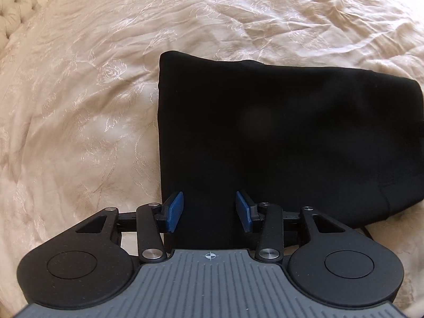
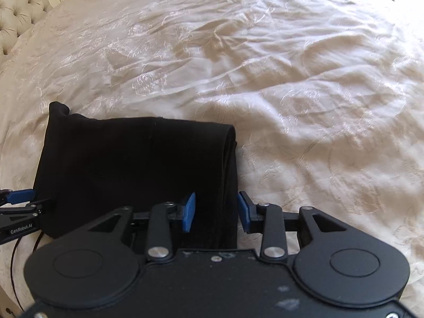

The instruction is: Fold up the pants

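Observation:
Black pants [image 1: 278, 137] lie folded into a compact rectangle on a cream bedspread [image 1: 79, 106]. My left gripper [image 1: 209, 210] is open, its blue pads [image 1: 175, 210] apart over the near left part of the pants. In the right wrist view the pants [image 2: 132, 172] show a stack of folded layers at their right edge. My right gripper [image 2: 216, 212] is open, its blue pads [image 2: 189, 212] standing either side of that right edge at the near end. The left gripper's blue pad [image 2: 20, 196] shows at the pants' left edge.
The embroidered, wrinkled bedspread [image 2: 291, 79] spreads wide beyond and to the right of the pants. A tufted headboard [image 2: 18, 8] stands at the far left. A thin black cable [image 2: 16, 265] runs near the left gripper.

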Demonstrator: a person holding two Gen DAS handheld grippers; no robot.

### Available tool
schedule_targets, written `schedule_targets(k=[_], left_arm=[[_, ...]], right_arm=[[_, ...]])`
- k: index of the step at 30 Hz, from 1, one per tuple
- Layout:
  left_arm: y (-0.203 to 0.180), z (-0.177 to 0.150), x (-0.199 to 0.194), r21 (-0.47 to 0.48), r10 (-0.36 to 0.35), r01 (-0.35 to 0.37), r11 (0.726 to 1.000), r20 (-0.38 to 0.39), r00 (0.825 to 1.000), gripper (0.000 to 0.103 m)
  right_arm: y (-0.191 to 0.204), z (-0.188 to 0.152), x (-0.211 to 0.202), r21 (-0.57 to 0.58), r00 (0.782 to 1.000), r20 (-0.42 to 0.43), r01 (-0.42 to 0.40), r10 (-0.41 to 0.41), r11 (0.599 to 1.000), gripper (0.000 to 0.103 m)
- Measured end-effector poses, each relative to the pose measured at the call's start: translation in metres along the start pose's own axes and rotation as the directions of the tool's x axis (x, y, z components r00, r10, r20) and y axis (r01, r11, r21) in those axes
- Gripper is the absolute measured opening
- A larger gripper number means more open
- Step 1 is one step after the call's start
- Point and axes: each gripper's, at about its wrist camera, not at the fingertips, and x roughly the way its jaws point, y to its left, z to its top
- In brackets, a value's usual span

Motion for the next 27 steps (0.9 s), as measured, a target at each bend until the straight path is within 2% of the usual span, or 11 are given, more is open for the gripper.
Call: schedule_targets(k=[3,7,10,14,18,22,27], left_arm=[[0.008,0.005,0.006,-0.067,-0.040,0.038,0.997,-0.026,0.999,0.042],[0.016,0.007,0.010,-0.117,-0.073,0.068,0.991,-0.040,0.997,0.043],[0.020,0.007,0.012,-0.129,-0.078,0.072,0.989,-0.043,0.996,0.043],[0.021,0.007,0.013,-0.134,-0.078,0.071,0.988,-0.046,0.996,0.043],[0.022,0.007,0.013,-0.138,-0.082,0.075,0.988,-0.050,0.995,0.043],[0.023,0.009,0.011,-0.140,-0.088,0.080,0.987,-0.049,0.995,0.043],[0.034,0.012,-0.005,-0.153,-0.086,0.087,0.984,0.018,0.996,0.043]], right_arm=[[0.005,0.002,-0.021,-0.045,0.995,0.091,0.046,-0.042,0.998,0.037],[0.016,0.003,-0.039,-0.107,0.988,0.157,0.013,0.004,0.994,0.037],[0.028,-0.002,-0.036,-0.158,0.990,0.130,-0.027,0.048,0.987,0.037],[0.043,-0.019,-0.021,-0.232,0.996,0.039,-0.068,0.079,0.970,0.037],[0.047,-0.037,-0.002,-0.278,0.997,-0.056,-0.070,0.057,0.958,0.037],[0.045,-0.037,-0.004,-0.282,0.996,-0.064,-0.082,0.066,0.956,0.037],[0.027,-0.020,-0.015,-0.165,0.998,-0.005,-0.058,0.058,0.985,0.038]])
